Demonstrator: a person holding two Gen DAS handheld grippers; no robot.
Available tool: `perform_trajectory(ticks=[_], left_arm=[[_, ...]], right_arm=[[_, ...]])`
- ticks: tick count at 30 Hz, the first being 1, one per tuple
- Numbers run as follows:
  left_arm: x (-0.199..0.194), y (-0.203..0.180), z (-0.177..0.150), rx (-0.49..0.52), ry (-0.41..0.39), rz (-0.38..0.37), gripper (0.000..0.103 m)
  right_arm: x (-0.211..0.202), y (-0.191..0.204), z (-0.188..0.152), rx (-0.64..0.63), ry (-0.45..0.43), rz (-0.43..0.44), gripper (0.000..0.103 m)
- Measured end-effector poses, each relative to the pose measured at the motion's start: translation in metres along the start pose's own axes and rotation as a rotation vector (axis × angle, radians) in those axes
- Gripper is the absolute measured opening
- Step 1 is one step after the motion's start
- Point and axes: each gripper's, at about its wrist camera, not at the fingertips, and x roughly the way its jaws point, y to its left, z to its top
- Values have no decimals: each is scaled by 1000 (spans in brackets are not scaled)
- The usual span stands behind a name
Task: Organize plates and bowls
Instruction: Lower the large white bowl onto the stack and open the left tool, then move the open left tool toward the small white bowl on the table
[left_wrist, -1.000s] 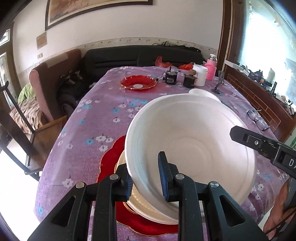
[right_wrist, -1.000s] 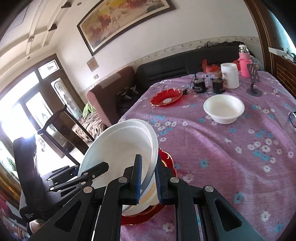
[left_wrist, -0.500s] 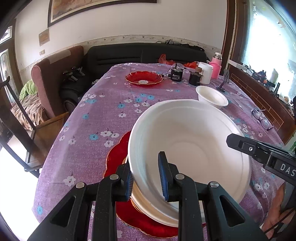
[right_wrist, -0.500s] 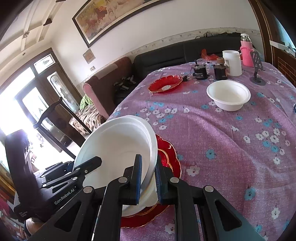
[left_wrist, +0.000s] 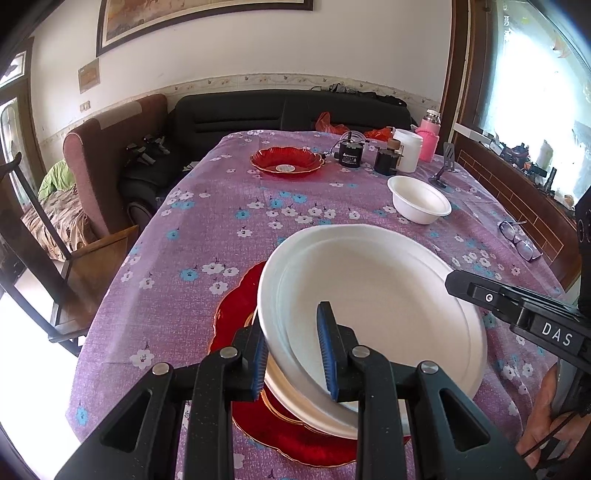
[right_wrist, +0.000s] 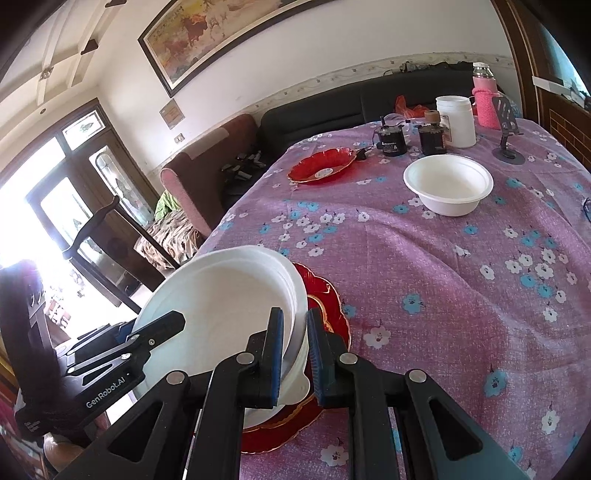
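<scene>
My table (left_wrist: 207, 229), purple flowered cloth, has a black sofa (left_wrist: 288, 110) at its far end. Near edge: one large red plate (left_wrist: 240, 295) under a white plate (left_wrist: 295, 397). Both my left tongs (left_wrist: 295, 356) and right tongs (right_wrist: 295, 356) are clamped on the tilted white bowl (left_wrist: 376, 295) above them. Far right: one small white bowl (right_wrist: 448, 184); far: one red dish (left_wrist: 285, 161), jars blocking beyond.
</scene>
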Motion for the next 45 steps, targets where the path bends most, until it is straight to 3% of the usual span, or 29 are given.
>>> perform_trajectory(ticks=[11,24,26,35,45], left_arm=[[-5,3,0,-15,3,-18,26],[-14,4,2,-24,-11,-19,35],[-18,7,3,-33,-24,-8,41],[-32,7,7,-35,-50,-2,41],[-37,-25,10,20,-44,-33,42]], right_arm=[[-2,0,-2,10,13,8,15],[-23,-8,-3,48,-25,32,37],[-27,-11,-4,58,-30,32,37],[-45,-40,-5,132,-62,25,38],[-63,-75,-11,212,-84,10,38]])
